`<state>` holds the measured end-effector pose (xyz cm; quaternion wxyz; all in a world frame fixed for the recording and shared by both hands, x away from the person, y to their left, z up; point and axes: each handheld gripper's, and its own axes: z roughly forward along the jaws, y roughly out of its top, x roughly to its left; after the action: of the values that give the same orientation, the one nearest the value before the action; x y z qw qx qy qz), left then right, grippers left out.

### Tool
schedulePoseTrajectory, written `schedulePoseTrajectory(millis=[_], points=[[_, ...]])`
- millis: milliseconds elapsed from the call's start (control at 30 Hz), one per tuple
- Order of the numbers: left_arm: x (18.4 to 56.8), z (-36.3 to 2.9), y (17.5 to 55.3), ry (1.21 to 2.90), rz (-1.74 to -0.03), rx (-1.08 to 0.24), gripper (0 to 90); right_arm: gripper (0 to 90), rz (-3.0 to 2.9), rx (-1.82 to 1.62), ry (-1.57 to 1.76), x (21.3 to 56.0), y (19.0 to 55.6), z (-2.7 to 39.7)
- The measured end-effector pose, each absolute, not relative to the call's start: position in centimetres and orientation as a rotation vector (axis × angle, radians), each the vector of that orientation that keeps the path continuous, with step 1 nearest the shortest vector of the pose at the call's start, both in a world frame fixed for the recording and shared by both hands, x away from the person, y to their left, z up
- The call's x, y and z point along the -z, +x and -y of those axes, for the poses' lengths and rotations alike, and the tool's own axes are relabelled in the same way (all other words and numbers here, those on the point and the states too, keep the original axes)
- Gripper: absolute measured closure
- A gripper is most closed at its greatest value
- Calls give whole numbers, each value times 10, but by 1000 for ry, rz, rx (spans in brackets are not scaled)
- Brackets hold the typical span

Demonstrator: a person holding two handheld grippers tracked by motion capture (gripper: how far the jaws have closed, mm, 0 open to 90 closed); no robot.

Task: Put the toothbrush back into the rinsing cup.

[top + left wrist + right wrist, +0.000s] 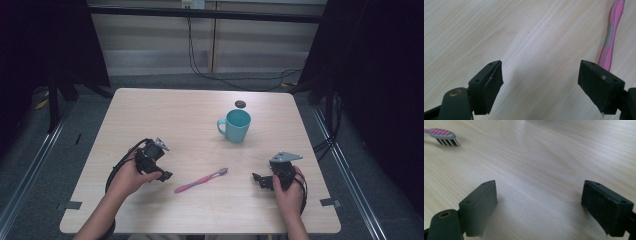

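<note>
Toothbrush (610,37) handle cut off by frame edge.

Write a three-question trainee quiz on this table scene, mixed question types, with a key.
1. True or false: the pink toothbrush stands inside the teal mug.
2. Which lies nearer the toothbrush's bristle end: A) left gripper B) right gripper?
3. Fill in: both grippers' jaws are ____.

Key: 1 false, it lies flat on the table; 2 B; 3 open.
</note>
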<state>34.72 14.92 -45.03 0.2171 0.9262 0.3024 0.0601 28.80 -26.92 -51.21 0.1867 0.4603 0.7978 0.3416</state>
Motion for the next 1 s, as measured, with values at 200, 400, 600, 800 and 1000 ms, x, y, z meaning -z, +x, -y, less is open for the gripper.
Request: schedulePoseTrajectory(millis=[200, 400, 600, 800, 1000], points=[[446, -136, 349, 2611, -812, -158, 199, 127, -2254, -965, 1295, 512, 287, 268], [438, -125, 351, 2644, -800, -159, 201, 126, -2254, -966, 1296, 512, 287, 268], [436, -112, 351, 2678, -768, -143, 201, 126, -2255, -966, 1296, 512, 287, 268], [442, -104, 349, 2720, -749, -113, 205, 126, -2255, -966, 1294, 512, 287, 268], [445, -95, 348, 2736, -715, -113, 206, 126, -2258, -967, 1288, 512, 287, 268]])
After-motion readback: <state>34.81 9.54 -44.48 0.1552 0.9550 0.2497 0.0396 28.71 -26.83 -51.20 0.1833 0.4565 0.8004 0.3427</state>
